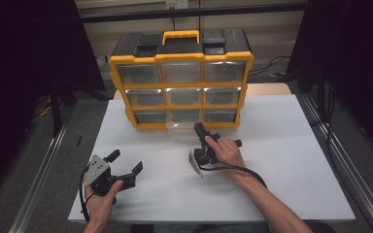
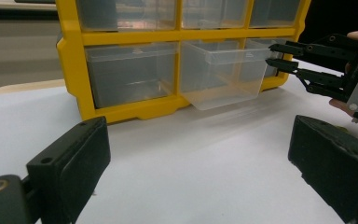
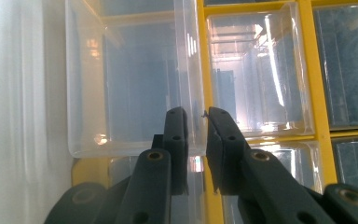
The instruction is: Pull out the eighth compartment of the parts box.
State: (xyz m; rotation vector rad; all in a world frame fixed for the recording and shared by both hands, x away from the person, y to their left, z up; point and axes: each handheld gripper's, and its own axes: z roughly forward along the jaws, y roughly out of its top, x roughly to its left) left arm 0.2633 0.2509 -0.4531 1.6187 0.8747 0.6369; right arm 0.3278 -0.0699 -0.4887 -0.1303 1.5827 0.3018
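A yellow and black drawer cabinet (image 1: 180, 87) stands at the back of the white table (image 1: 281, 160). Its bottom-middle clear drawer (image 1: 180, 127) is pulled partly out. My right gripper (image 1: 200, 130), turned on its side, is shut on the front wall of that clear drawer (image 3: 130, 84); in the right gripper view the right gripper (image 3: 196, 116) has one jaw inside the wall and one outside. From the left gripper view, the right gripper (image 2: 275, 56) pinches the drawer (image 2: 223, 74) at its front rim. My left gripper (image 1: 125, 161) rests open on the table at the front left, holding nothing.
The cabinet's other clear drawers (image 1: 139, 74) sit closed and look empty. An orange carry handle (image 1: 180, 36) tops the cabinet. Metal rails (image 1: 43, 170) run along both sides of the table. Bare white tabletop (image 2: 191, 140) lies between my left gripper (image 2: 198, 135) and the cabinet.
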